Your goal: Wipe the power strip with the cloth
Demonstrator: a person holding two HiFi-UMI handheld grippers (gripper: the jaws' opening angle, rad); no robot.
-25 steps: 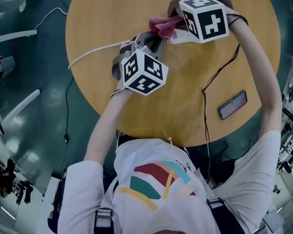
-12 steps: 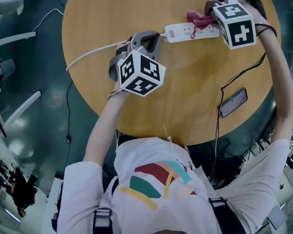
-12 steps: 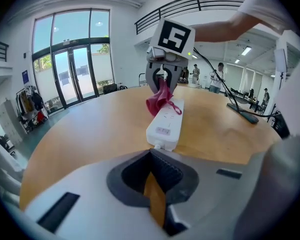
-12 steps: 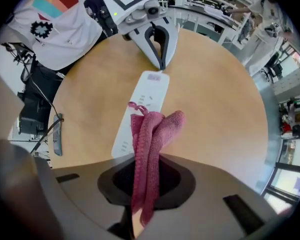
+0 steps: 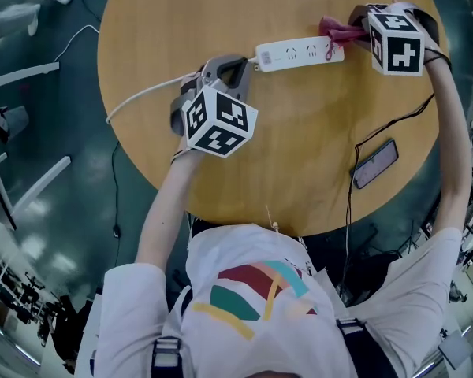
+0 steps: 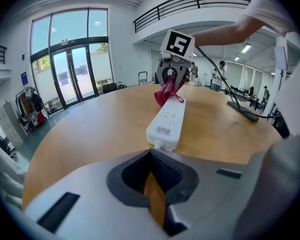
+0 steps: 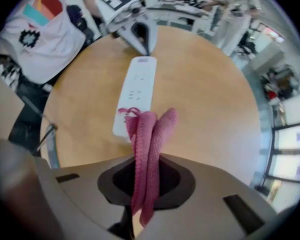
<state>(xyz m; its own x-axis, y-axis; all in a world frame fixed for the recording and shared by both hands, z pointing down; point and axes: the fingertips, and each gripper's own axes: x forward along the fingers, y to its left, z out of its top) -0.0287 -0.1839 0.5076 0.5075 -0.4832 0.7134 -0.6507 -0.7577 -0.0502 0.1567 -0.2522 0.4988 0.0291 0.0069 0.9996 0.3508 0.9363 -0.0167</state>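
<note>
The power strip lies flat on the round wooden counter, in its far half as the head view shows it, running lengthwise between the two claws. It is white, with its sockets facing up. In the left gripper view the power strip stretches straight away from the camera. In the right gripper view the power strip points back toward the other claw.

The left claw sits at the strip's cable end, low over the counter. Its own view shows the left claw with both jaws pressed together and nothing visible between them; the strip's end is just in front of the tips. The right claw is at the opposite end of the strip. Its own view shows the right claw clamped on the cloth, whose pink folds stand out past the jaws.

The cloth touches the strip's far end, with a loose thread lying on the white top.

A white cable leaves the strip by the left claw and runs off the counter's left edge. A dark phone lies near the right edge, well apart from the strip, with a thin black cable beside it.
</note>
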